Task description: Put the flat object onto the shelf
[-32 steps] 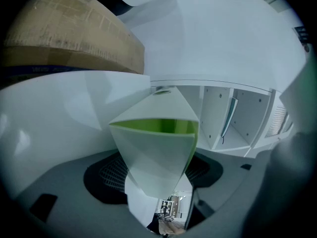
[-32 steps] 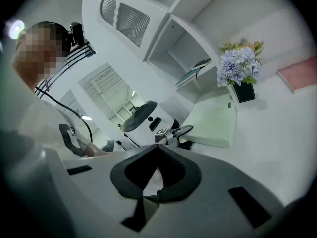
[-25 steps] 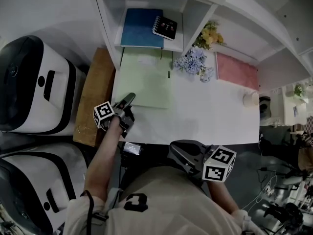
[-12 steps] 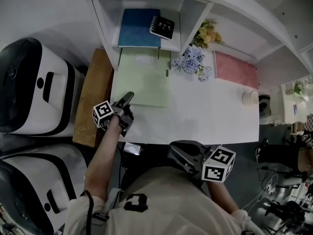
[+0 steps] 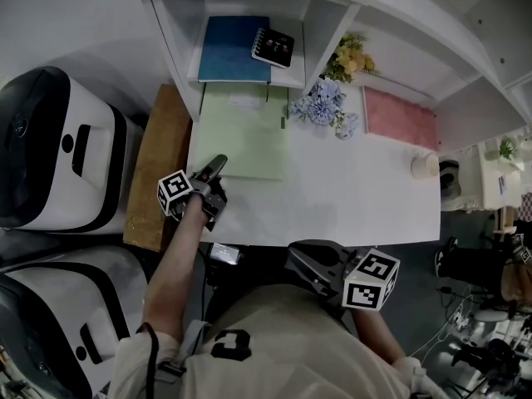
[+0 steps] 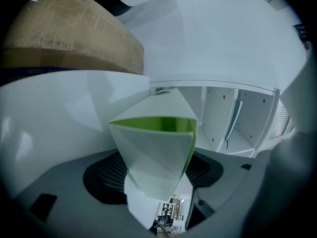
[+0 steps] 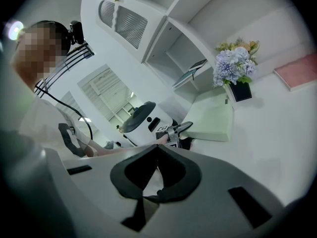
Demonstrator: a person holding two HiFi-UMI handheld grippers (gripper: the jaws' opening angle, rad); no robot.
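A pale green flat folder (image 5: 241,135) lies on the white desk (image 5: 357,198), its far end under the white shelf unit (image 5: 170,32). My left gripper (image 5: 218,166) is at the folder's near left corner. In the left gripper view that corner (image 6: 153,152) fills the gap between the jaws, and my left gripper (image 6: 154,175) is shut on it. My right gripper (image 5: 298,260) hovers off the desk's near edge, in front of the person's body. Its jaws meet at the tip (image 7: 158,147) and hold nothing. The right gripper view shows the folder (image 7: 213,118) from the side.
A blue book (image 5: 235,48) and a black spiral notebook (image 5: 277,46) occupy the shelf compartment above the folder. A flower bunch (image 5: 326,106), a pink flat pad (image 5: 401,116) and a white cup (image 5: 425,166) sit to the right. A brown board (image 5: 158,165) and white machines (image 5: 58,148) stand left.
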